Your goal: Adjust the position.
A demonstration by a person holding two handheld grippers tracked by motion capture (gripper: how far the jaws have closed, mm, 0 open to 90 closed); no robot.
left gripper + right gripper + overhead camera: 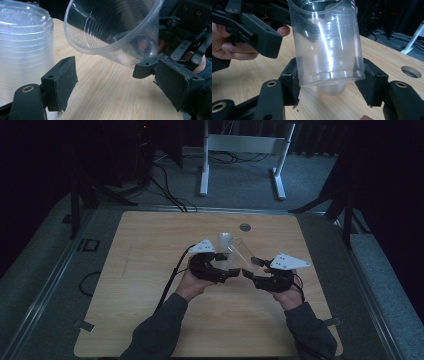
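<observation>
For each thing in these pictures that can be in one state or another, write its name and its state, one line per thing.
Clear plastic cup: lifted off the table, tilted, gripped near its base.
Stack of clear cups: standing upside down on the table, free of both grippers.
Left gripper: open, nothing between its pads.
Right gripper: shut on the clear plastic cup.
Wooden table: bare around the cups, with a round hole at its far edge.

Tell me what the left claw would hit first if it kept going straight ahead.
Probably the tilted clear cup held in the right claw; the left claw is open, aimed just under its rim.
</observation>
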